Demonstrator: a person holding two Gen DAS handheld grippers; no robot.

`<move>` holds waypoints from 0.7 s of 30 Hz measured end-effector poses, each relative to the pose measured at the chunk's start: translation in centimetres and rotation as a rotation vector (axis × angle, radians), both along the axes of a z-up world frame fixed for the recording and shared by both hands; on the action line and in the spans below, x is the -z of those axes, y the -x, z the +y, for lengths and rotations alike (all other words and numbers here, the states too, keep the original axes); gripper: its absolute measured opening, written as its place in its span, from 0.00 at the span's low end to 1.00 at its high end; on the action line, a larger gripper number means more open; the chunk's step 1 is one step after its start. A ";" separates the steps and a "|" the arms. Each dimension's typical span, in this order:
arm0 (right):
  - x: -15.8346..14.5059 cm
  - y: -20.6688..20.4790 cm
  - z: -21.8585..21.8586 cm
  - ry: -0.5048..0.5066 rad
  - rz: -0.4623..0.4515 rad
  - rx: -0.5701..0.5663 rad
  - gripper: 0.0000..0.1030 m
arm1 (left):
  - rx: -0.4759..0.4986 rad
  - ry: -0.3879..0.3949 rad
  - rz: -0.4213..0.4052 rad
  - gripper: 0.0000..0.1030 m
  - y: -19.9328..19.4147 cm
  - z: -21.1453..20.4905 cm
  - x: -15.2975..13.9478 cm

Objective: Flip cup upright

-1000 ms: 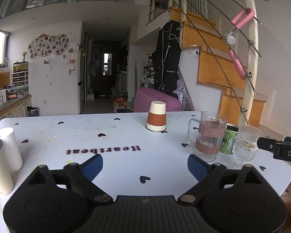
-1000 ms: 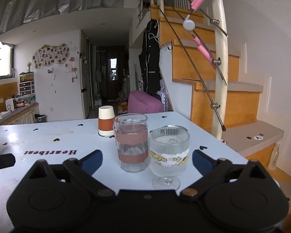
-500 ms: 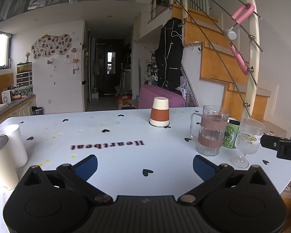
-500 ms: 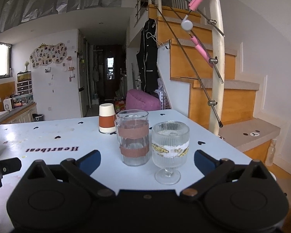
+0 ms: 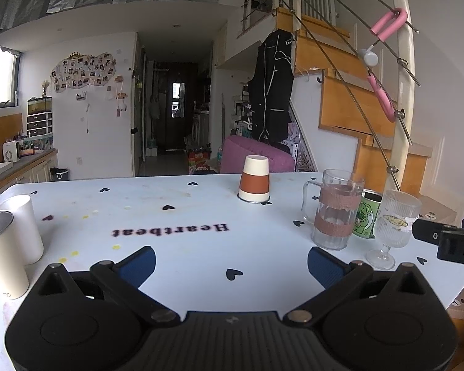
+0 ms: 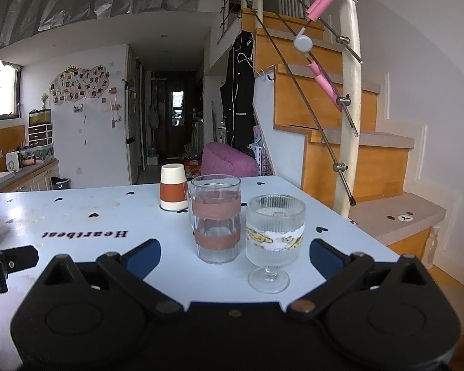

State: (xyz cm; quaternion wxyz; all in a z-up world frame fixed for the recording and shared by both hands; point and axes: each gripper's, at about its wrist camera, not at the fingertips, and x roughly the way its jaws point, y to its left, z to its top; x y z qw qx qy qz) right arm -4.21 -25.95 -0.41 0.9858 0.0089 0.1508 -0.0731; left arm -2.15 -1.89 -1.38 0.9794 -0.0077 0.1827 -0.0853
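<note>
Left wrist view: left gripper (image 5: 231, 261) hovers low over the pale blue heart-print table (image 5: 182, 247), blue-padded fingers (image 5: 137, 264) spread wide, nothing between them. Near left edge: cream steel-rimmed tumbler (image 5: 1, 255) with a white cup (image 5: 24, 227) just behind it, touching or nearly so. Mid-table: upside-down "Heartbeat" lettering (image 5: 170, 230). Right side cluster: clear glass mug with brown tape bands (image 5: 335, 213), green cartoon-print can (image 5: 366, 216) just behind it, ribbed stemmed glass (image 5: 393, 227) beside both. Black tip of the right gripper pokes in at the right edge, near the stemmed glass. Far side: orange-and-cream paper cup (image 5: 253, 178), inverted, rim down on the table, well apart from both grippers.

Right wrist view: right gripper (image 6: 234, 259) also wide apart, holding nothing. Ribbed stemmed glass (image 6: 273, 241) and taped mug (image 6: 216, 218) stand just ahead of its fingers, close side by side. Inverted paper cup (image 6: 173, 187) sits behind the mug to the left, partly overlapped by it. Left gripper's black tip shows at the left edge. Beyond the table: purple pouf (image 6: 229, 160), wooden staircase (image 6: 340, 142).
</note>
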 end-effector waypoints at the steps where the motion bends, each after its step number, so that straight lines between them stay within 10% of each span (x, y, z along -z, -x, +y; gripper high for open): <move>1: 0.0 0.0 0.0 0.000 0.001 -0.001 1.00 | -0.001 0.000 0.000 1.00 0.0 0.0 0.0; 21: 0.1 -0.1 0.4 0.002 0.004 -0.004 1.00 | -0.003 -0.003 -0.007 1.00 0.2 0.0 -0.2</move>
